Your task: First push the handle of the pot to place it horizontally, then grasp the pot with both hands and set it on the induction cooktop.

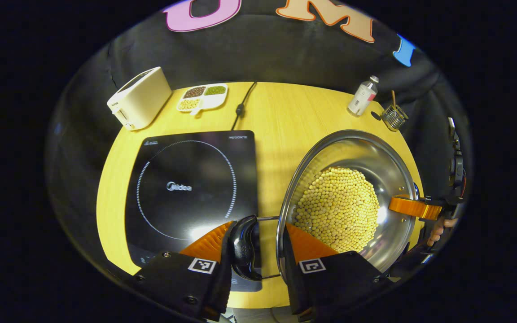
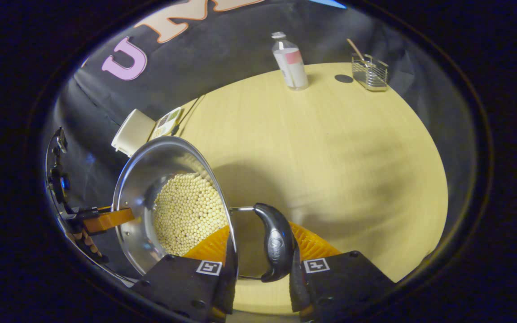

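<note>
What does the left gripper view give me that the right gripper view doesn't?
Left gripper view: the cooktop, its cable, and the left gripper astride the left handle of the pot. Right gripper view: the right gripper astride the right handle, plus the stretch of table beyond it. Both: pot, beans, toaster, tray, bottle and basket.
</note>
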A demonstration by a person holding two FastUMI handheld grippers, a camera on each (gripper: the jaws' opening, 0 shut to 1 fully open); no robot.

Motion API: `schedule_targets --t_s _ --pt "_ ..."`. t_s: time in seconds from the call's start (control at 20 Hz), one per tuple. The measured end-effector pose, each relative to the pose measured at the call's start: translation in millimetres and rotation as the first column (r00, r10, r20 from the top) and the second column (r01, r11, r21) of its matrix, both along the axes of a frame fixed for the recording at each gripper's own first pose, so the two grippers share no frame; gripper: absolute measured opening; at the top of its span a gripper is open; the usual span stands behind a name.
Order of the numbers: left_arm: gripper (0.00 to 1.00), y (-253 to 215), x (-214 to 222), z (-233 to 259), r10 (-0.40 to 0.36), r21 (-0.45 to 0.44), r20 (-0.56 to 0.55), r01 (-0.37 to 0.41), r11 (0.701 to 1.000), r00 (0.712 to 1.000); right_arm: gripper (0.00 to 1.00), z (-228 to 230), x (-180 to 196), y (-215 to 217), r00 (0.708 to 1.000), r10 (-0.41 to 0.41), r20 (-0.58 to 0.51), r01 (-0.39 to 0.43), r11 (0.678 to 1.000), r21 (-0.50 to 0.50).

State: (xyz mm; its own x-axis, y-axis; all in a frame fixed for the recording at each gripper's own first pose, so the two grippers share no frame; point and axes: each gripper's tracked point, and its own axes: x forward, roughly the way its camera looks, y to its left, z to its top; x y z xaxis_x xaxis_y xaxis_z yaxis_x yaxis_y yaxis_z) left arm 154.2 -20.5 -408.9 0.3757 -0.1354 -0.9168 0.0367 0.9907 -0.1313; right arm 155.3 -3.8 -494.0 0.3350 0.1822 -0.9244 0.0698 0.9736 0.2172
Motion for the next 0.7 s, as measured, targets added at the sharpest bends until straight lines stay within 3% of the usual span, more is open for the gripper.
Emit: schedule_targets --t_s 0.05,0.2,0.25,0.3,0.4,0.45,0.6,0.65,0.7 --pt "0.53 9.9 1.5 0.5 0.001 -0.001 0.002 -0.001 1.0 1.0 0.51 1.6 0.8 9.4 1.0 0.001 0.006 -0.001 1.0 -0.002" --pt "0.53 41.4 2.5 -3.4 0.001 -0.024 0.006 -0.001 1.0 1.0 0.51 1.1 4.9 42.7 1.0 0.004 0.013 -0.004 1.0 -0.023" --pt "0.53 52.2 5.2 -5.3 -0.004 -0.031 0.009 0.004 1.0 1.0 0.43 0.6 4.5 55.0 1.0 0.003 0.016 -0.002 1.0 -0.031" --pt "0.55 66.4 7.0 -8.4 -0.012 -0.036 0.006 0.012 0.999 1.0 0.51 -0.7 5.0 68.4 1.0 -0.004 0.014 0.004 0.999 -0.038" --pt "0.53 94.9 13.7 -10.7 -0.034 -0.051 0.015 0.035 0.998 0.999 0.51 0.5 4.1 97.1 1.0 -0.024 0.01 0.025 0.998 -0.055" --pt "0.53 109.5 18.4 -12.0 -0.044 -0.06 0.023 0.045 0.997 0.999 0.43 1.1 3.4 112.7 1.0 -0.026 0.014 0.027 0.998 -0.065" --pt "0.52 151.8 28.5 -22.7 -0.071 -0.076 0.033 0.073 0.994 0.997 0.44 -1.2 7.0 154.6 0.999 -0.046 0.013 0.047 0.995 -0.092" --pt "0.52 163.6 31.0 -25.8 -0.072 -0.083 0.035 0.075 0.994 0.997 0.51 -3.0 6.7 168.5 0.999 -0.049 0.014 0.05 0.993 -0.104" --pt "0.53 174.6 31.8 -28.0 -0.073 -0.09 0.028 0.075 0.993 0.997 0.45 -2.3 7.3 180.2 0.999 -0.051 0.013 0.052 0.992 -0.112"
